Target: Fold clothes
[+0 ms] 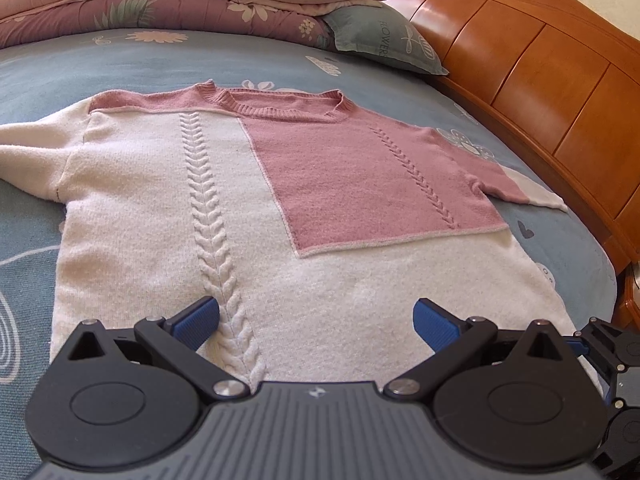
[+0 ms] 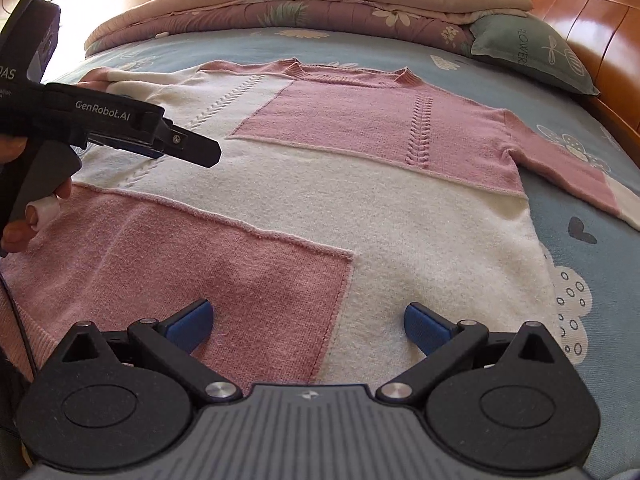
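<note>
Broadly, most of both views is filled by a bed (image 1: 280, 60) covered with a blue-grey sheet printed with flowers and hearts. A wooden headboard (image 1: 520, 60) is seen along its right side. At the far end a folded quilt (image 1: 160, 4) in pink with a flower pattern is laid, and a grey-blue pillow (image 1: 384, 36) is placed just beside it, against the headboard.

A sweater (image 1: 160, 208) in white and pink blocks is spread flat in the middle of the bed, front side up, with the collar toward the quilt and the hem toward the cameras. Both sleeves are stretched out to the sides; the right sleeve (image 2: 568, 168) is pink with a white cuff and reaches near the headboard. Two braided knit lines are seen running down the chest.

The left tongs (image 1: 316, 320) are held above the white part near the hem, and they are opened wide, with nothing between the blue pads (image 1: 200, 316). In the right wrist view the same tool is seen from the side at the left edge, gripped by a hand (image 2: 36, 208).

The right tongs (image 2: 308, 324) are held above the hem as well, over the border between the pink block and the white one. They are also opened wide and hold nothing.
</note>
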A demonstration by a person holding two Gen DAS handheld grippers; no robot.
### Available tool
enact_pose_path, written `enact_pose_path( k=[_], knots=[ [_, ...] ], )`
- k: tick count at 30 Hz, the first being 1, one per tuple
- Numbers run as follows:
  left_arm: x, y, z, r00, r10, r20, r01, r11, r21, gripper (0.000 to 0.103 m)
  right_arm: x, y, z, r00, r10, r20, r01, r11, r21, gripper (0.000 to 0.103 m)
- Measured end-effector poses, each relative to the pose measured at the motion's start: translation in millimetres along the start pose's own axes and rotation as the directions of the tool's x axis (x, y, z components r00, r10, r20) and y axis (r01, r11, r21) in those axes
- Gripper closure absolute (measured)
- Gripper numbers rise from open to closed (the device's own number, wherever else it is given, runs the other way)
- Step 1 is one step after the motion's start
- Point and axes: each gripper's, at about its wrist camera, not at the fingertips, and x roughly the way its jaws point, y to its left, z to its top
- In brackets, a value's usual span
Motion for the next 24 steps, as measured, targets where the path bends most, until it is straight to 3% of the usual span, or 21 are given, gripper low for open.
enact_pose_path(
  k=[7, 12, 16, 20, 24],
  knots=[
    [-7, 12, -7, 0.997, -0.063, 0.047, 0.065, 0.997, -0.048, 0.001, -3, -8, -11, 0.995, 0.044, 0.084, -0.043, 0.999, -0.012, 0.000],
    [-27, 37, -6, 0.993, -0.122, -0.003, 0.121, 0.987, -0.108, 0.001, -4, -9, -16, 0.992, 0.055, 0.114, -0.053, 0.998, -0.026, 0.000],
    [-51, 69, 7, 0.999, -0.022, -0.025, 0.017, 0.986, -0.164, 0.001, -6, -9, -17, 0.993, 0.060, 0.107, -0.057, 0.998, -0.031, 0.000],
    [-72, 107, 32, 0.999, 0.037, 0.026, -0.029, 0.967, -0.255, 0.001, -7, -8, -19, 0.993, 0.056, 0.105, -0.053, 0.998, -0.031, 0.000],
    [-60, 134, 66, 0.993, -0.074, 0.095, 0.104, 0.921, -0.374, 0.001, -7, -7, -20, 0.993, 0.052, 0.110, -0.049, 0.998, -0.029, 0.000]
  ],
)
